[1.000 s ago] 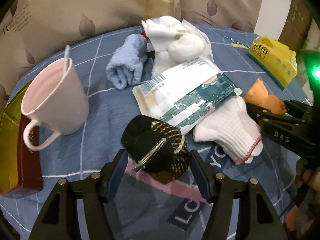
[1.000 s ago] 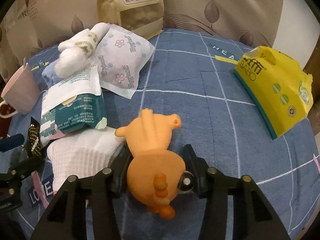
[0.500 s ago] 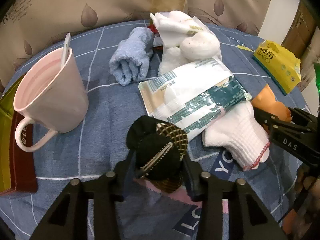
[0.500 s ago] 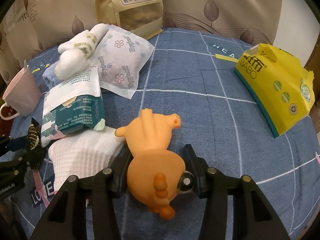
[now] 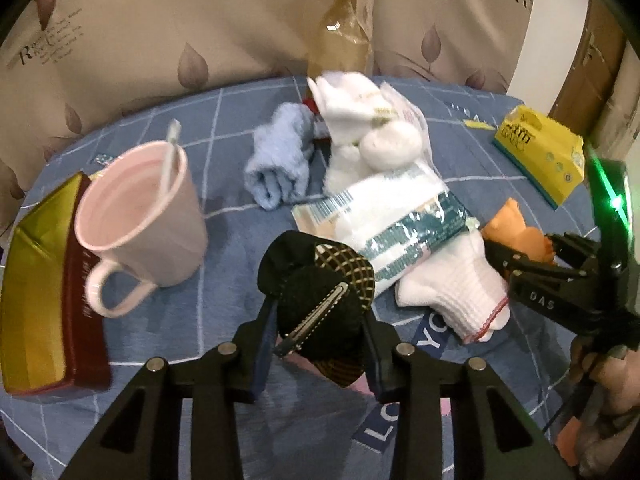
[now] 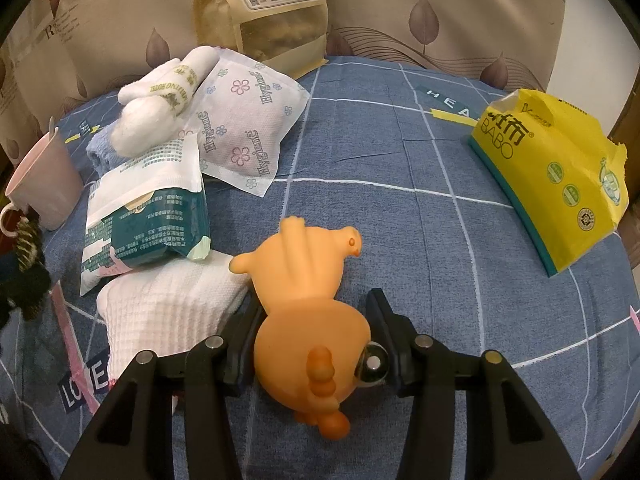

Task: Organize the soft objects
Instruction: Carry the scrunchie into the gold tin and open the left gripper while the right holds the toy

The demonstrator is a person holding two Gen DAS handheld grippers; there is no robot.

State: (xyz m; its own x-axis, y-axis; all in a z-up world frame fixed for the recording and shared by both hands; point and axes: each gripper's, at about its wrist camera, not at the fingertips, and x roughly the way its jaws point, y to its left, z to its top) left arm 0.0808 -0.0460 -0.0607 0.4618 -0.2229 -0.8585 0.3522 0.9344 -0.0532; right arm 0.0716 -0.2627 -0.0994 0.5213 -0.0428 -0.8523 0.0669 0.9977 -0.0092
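Observation:
My left gripper [image 5: 318, 320] is shut on a black bow hair clip [image 5: 320, 300] with a gold-checked part and a metal clip, held just above the blue cloth. My right gripper [image 6: 314, 320] is shut on an orange rubber toy animal [image 6: 308, 300]; it also shows in the left wrist view [image 5: 516, 228]. A white knit glove [image 6: 168, 312] lies left of the toy, under a green-and-white soft pack [image 6: 144, 216]. Farther back lie a flowered white pack [image 6: 244, 120], rolled white socks [image 6: 160, 96] and a light blue towel [image 5: 280, 164].
A pink mug [image 5: 136, 216] with a spoon stands at left beside a gold and red box [image 5: 40, 288]. A yellow tissue pack [image 6: 552, 176] lies at right. A tan snack bag [image 6: 264, 12] stands at the back against the beige curtain.
My left gripper has closed on the black hair clip and lifted it slightly. My right gripper has stayed shut on the orange toy, almost still.

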